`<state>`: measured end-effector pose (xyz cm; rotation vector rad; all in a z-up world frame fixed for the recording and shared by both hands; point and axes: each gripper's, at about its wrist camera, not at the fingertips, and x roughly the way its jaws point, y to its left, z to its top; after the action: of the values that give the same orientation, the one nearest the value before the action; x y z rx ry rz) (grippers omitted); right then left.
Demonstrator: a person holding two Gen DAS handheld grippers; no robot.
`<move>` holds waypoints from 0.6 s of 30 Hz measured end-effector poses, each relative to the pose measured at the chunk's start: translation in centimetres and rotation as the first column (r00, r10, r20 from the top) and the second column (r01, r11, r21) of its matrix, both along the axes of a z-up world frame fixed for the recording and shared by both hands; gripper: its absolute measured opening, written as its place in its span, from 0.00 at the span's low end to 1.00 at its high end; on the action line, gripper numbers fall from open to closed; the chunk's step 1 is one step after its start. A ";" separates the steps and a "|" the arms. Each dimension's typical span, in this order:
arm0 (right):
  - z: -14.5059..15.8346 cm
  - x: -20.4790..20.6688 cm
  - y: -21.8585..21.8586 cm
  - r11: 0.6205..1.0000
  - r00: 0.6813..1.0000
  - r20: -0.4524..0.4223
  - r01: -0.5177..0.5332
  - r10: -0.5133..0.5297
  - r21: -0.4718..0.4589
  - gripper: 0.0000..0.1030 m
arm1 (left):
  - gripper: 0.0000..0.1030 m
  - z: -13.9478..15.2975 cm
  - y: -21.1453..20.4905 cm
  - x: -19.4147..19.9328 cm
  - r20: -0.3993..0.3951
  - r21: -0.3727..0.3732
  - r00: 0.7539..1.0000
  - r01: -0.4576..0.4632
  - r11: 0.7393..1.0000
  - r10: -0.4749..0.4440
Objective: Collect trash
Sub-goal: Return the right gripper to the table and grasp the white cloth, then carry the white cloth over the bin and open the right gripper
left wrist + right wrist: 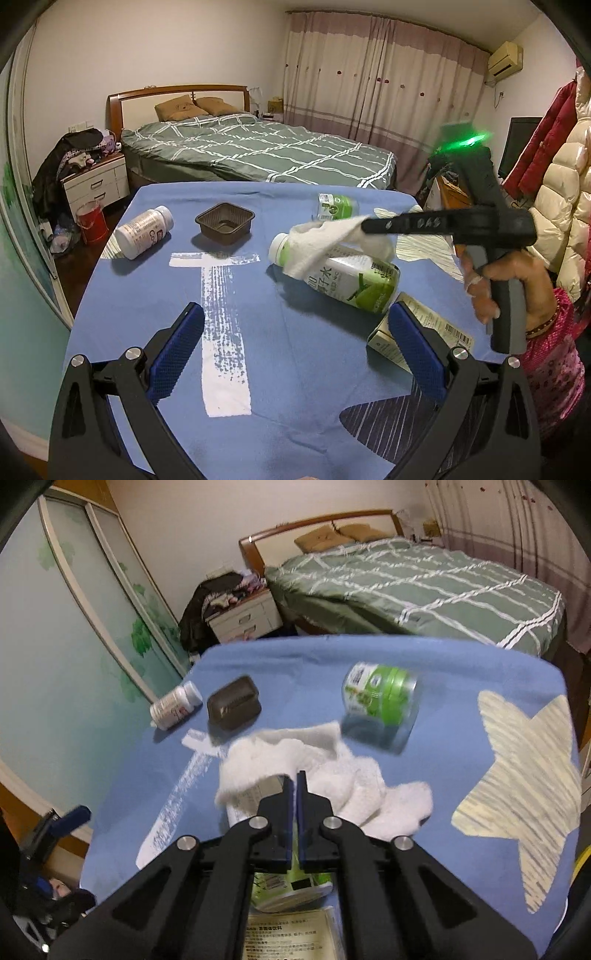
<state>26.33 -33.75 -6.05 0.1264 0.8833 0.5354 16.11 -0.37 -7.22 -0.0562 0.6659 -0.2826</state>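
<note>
1. A white tissue (pixel 314 775) is pinched in the clenched right gripper (pixel 296 786) and held above a lying green bottle (pixel 343 277) at the near right of the table (pixel 147 295).
2. The left gripper (pixel 295 347) is held released and empty near the table's front.
3. The pickup step seems in hand; next, a bin, not seen, must be found.

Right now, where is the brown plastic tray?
In the left wrist view the brown plastic tray sits upright on the blue tablecloth's far left part, between the white pill bottle and the green-labelled drink bottle.
</note>
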 end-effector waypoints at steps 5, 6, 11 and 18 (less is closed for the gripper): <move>2.9 -1.0 -1.3 0.999 0.997 0.068 0.028 -0.030 0.031 0.02 | 0.95 0.1 -0.3 -0.1 -0.004 0.004 1.000 0.003 1.000 -0.003; 3.4 -1.2 -1.6 0.999 0.996 0.080 0.033 -0.035 0.036 0.02 | 0.95 0.1 -0.3 -0.2 -0.003 0.004 1.000 0.004 1.000 -0.004; 6.8 -2.7 -4.0 0.995 0.986 0.147 0.067 -0.077 0.072 0.02 | 0.95 0.5 -0.8 -0.5 0.007 0.004 1.000 0.016 1.000 -0.016; 9.4 -5.8 -9.1 0.986 0.968 0.194 0.144 -0.159 0.088 0.02 | 0.95 1.0 -2.2 -0.9 0.011 0.000 0.999 0.049 0.999 -0.049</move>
<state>20.57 -42.81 3.32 0.2018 0.6517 0.4293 15.25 -2.52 -6.25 -0.0383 0.6567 -0.3298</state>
